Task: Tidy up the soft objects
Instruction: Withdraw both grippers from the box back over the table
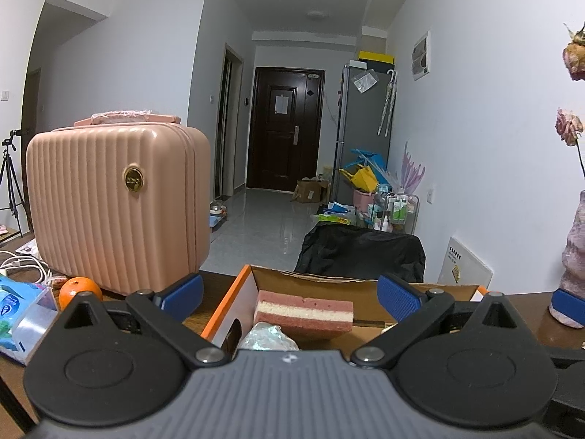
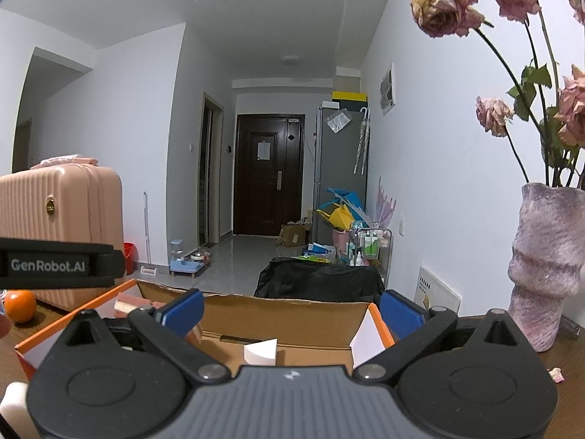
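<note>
Left gripper (image 1: pixel 290 301) was level over the orange-edged cardboard box (image 1: pixel 226 303), jaws wide apart, empty. Right gripper (image 2: pixel 290 311) sat beside it over the same box (image 2: pixel 292 314), also spread, gripping nothing. Pink-and-cream sponge (image 1: pixel 303 314) lay inside the box, next to a crumpled clear wrapper (image 1: pixel 268 336). Only the left view showed the tissue pack (image 1: pixel 22 314); only the right showed the full vase (image 2: pixel 544 270) with its dried roses (image 2: pixel 446 7).

You face a dark brown wooden table (image 1: pixel 215 292). On it rest a ribbed pink hard-shell case (image 1: pixel 117 208), a round orange fruit (image 1: pixel 80 291), an open orange-edged cardboard box (image 2: pixel 292 314) and a mottled purple ceramic vase (image 2: pixel 544 267).
</note>
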Demonstrator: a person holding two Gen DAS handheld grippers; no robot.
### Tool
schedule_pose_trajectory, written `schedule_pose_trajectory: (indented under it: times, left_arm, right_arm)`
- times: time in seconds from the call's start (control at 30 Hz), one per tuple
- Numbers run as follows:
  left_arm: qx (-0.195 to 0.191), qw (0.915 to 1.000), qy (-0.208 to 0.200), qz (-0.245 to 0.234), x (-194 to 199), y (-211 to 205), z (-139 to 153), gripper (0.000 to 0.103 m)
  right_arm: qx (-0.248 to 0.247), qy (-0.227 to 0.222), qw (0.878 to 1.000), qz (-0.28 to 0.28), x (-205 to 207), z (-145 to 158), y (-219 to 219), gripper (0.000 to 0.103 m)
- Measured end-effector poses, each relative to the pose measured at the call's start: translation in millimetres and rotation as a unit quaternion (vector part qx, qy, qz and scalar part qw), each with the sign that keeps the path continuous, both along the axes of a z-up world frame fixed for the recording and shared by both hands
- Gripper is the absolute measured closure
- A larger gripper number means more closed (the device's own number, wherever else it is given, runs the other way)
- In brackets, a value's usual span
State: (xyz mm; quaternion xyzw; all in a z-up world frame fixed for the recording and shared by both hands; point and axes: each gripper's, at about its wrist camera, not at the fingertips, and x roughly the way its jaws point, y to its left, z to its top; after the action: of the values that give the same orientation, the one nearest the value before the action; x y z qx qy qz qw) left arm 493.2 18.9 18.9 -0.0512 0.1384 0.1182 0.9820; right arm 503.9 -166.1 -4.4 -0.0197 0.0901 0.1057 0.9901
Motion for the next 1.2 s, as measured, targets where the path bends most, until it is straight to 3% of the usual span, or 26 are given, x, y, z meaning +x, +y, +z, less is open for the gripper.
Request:
schedule_pose_trajectory:
  times: [1.2]
  left_arm:
    - [0.011,0.9999,0.002,0.002,-106.7,-5.9,3.0,0.000]
  right_arm:
    - [0.018,0.008,1.000,-0.010,-104.3,1.7,-23.0,0.000]
